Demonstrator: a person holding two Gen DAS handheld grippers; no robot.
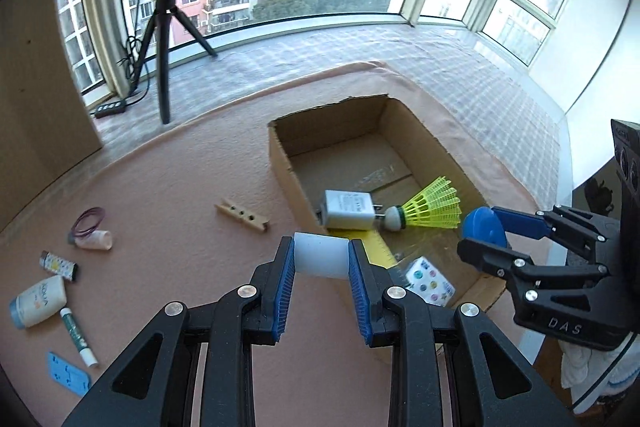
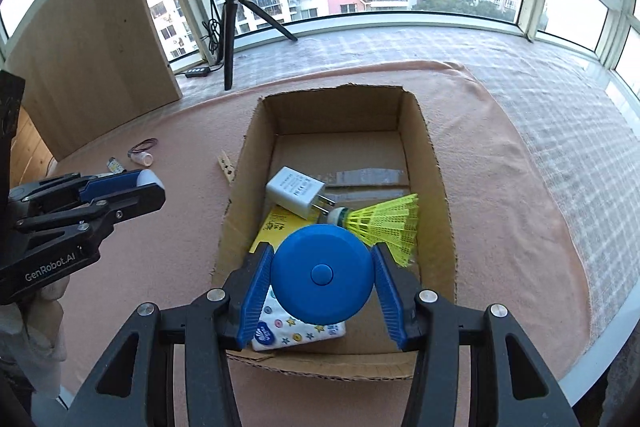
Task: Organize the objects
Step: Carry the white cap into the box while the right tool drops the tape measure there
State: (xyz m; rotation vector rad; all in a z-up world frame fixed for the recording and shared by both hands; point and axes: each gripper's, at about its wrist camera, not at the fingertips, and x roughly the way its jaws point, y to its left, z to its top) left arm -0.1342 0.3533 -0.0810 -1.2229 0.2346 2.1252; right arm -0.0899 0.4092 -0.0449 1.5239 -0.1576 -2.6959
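The right gripper is clamping a round blue plastic tape measure above the open brown cardboard box; the left gripper is squeezing a smooth white cylinder that risks slipping onto the worktop

White cylinder held level above pink cloth, just beside cardboard box. Blue round disc with centre button held over near end of box. Inside box: white charger lying flat, prongs touching yellow shuttlecock on its side, yellow card, patterned tissue pack. Left on cloth: wooden clothespin, purple hair tie, small pink bottle, white lotion bottle, green-and-white stick.
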